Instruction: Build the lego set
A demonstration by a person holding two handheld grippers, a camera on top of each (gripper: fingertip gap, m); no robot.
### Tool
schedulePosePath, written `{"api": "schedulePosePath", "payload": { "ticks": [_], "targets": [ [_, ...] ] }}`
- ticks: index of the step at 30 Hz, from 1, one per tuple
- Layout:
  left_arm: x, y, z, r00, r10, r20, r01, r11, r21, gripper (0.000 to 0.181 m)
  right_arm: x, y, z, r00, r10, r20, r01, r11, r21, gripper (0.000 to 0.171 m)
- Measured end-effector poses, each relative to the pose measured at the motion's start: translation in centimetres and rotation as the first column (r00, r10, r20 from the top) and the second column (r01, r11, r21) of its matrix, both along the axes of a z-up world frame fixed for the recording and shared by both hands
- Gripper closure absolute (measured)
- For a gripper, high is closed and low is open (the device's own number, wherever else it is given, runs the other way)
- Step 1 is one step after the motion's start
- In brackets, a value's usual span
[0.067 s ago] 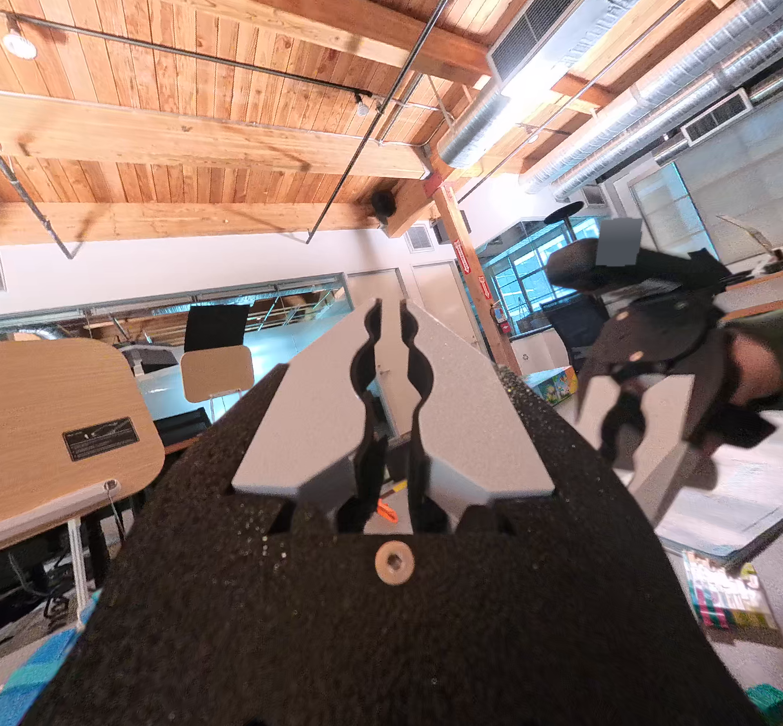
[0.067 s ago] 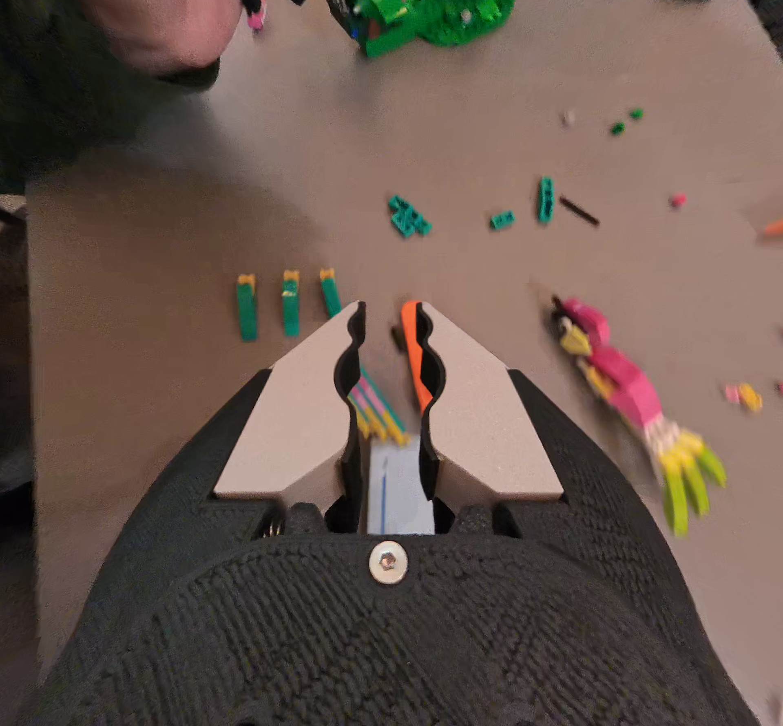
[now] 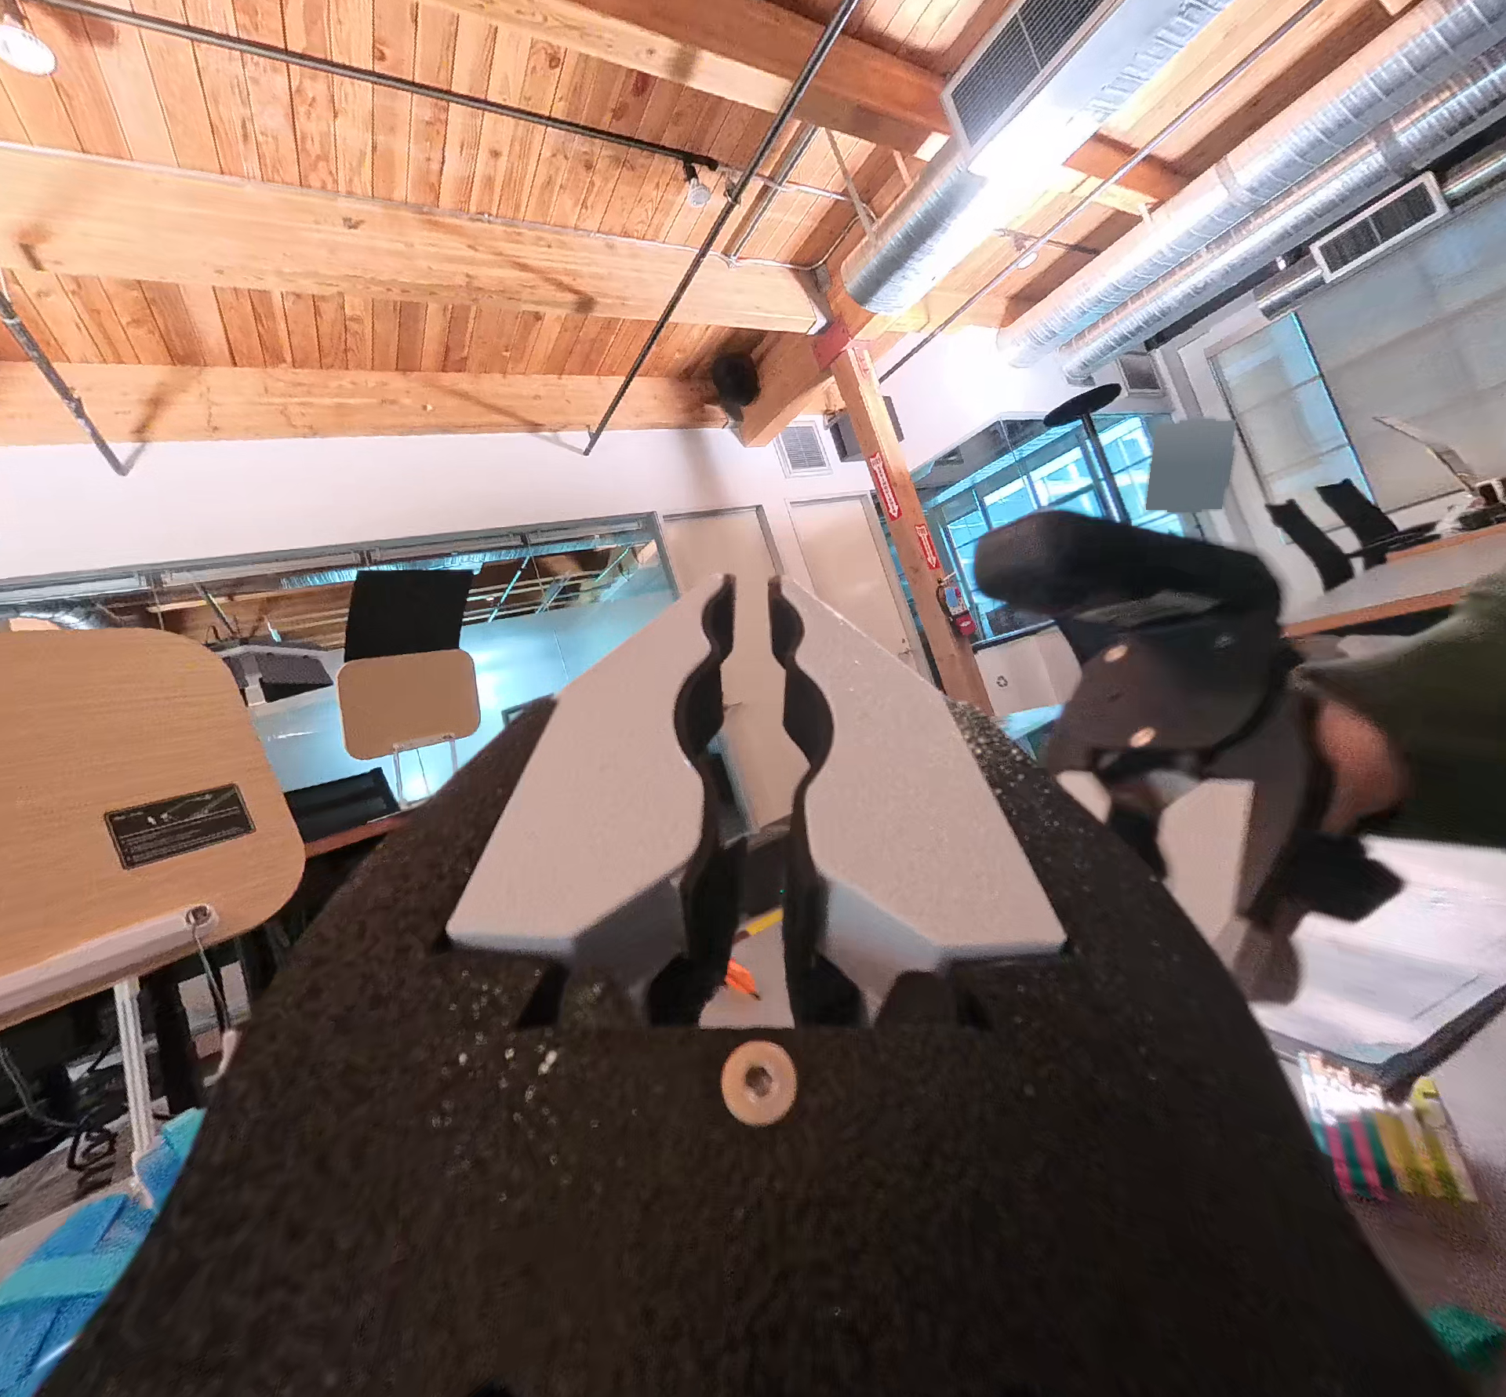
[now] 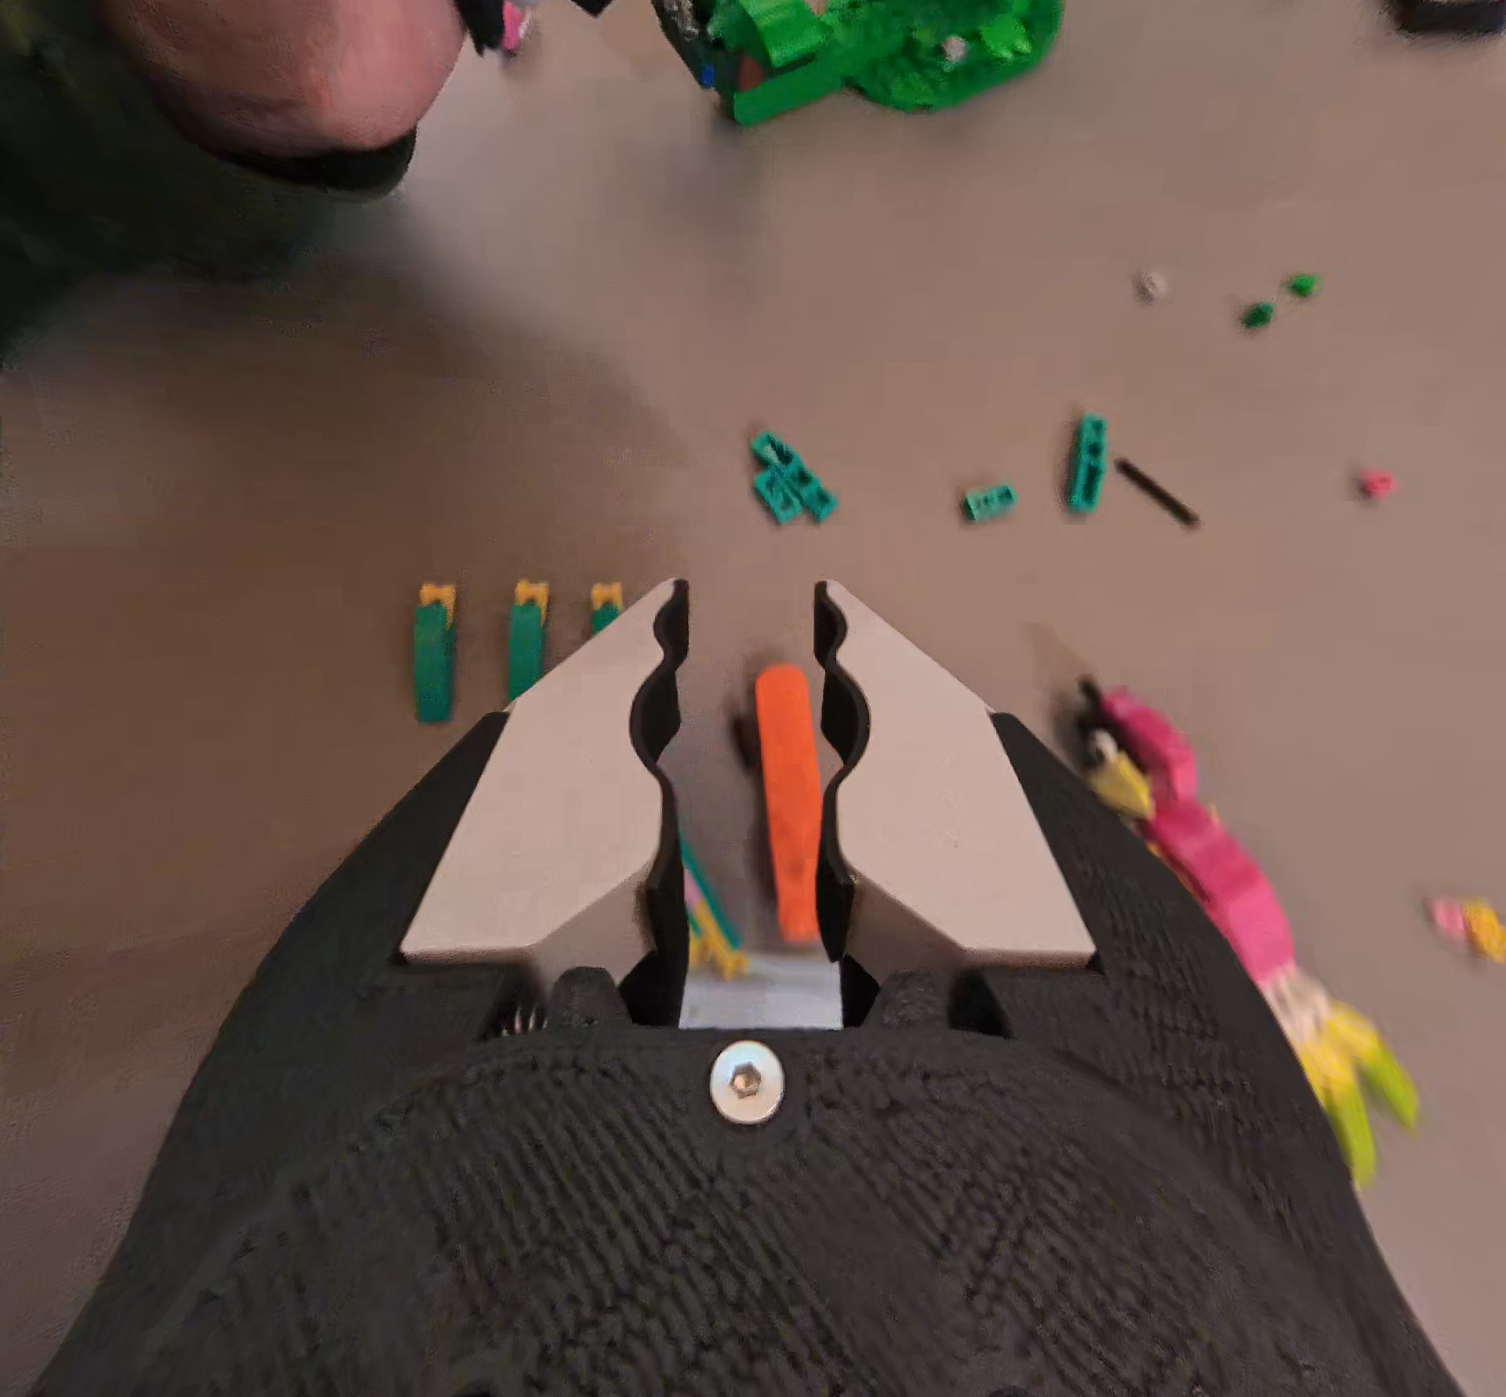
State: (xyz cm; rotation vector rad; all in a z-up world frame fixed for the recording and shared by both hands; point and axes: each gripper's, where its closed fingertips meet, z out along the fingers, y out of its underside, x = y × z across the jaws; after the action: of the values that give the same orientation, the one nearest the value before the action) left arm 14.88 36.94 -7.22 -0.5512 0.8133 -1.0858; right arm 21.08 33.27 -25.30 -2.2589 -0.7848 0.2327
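right gripper [image 4: 751, 608], jaws parted, poised above an orange curved piece [image 4: 786, 800] that lies flat on the grey table [image 4: 937, 258] and shows in the gap between the fingers; nothing is gripped. step in hand, by judgement: picking up this loose piece for the build. the next move calls for lowering, centring the narrow piece between the fingers, and closing gently so it does not skid or twist. left gripper [image 3: 751, 584], raised and tilted toward the ceiling, jaws a narrow gap apart and empty. three green-and-yellow strips [image 4: 521, 649] sit just left of the right fingers, teal bricks [image 4: 790, 478] beyond, a pink bird model [image 4: 1190, 828] to the right, a green assembly [image 4: 896, 29] at the far edge. room: wooden beamed ceiling [image 3: 407, 135], silver ducts [image 3: 1304, 160].
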Motion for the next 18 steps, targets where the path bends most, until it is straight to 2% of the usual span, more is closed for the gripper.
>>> {"api": "schedulePosePath", "payload": {
  "ticks": [4, 8, 11, 14, 18],
  "targets": [
    [0.3, -0.1, -0.2, 1.000, -0.005, -0.016, 0.005, 1.000, 0.007, 0.177, -1.7, 2.9, -2.1, 0.991, 0.129, 0.028, -0.126, 0.988, -0.091, 0.140],
    [0.6, -0.1, -0.5, 0.999, -0.019, -0.033, 0.019, 1.000, -0.005, 0.177, -2.6, 4.5, -2.9, 0.981, 0.192, 0.035, -0.186, 0.973, -0.134, 0.142],
    [0.8, -0.1, -0.6, 0.999, -0.023, -0.040, 0.022, 1.000, -0.006, 0.178, -2.7, 4.9, -3.7, 0.963, 0.244, 0.118, -0.219, 0.956, -0.194, 0.147],
    [0.7, -0.3, -0.6, 0.999, -0.029, -0.044, 0.029, 1.000, 0.002, 0.178, -2.6, 5.2, -2.6, 0.941, 0.260, 0.214, -0.228, 0.960, -0.164, 0.156],
    [0.8, -0.4, -0.6, 0.998, -0.036, -0.048, 0.036, 0.999, -0.001, 0.179, -2.7, 1.8, 0.6, 0.963, 0.227, 0.146, -0.209, 0.969, -0.130, 0.165]
  ]
}}
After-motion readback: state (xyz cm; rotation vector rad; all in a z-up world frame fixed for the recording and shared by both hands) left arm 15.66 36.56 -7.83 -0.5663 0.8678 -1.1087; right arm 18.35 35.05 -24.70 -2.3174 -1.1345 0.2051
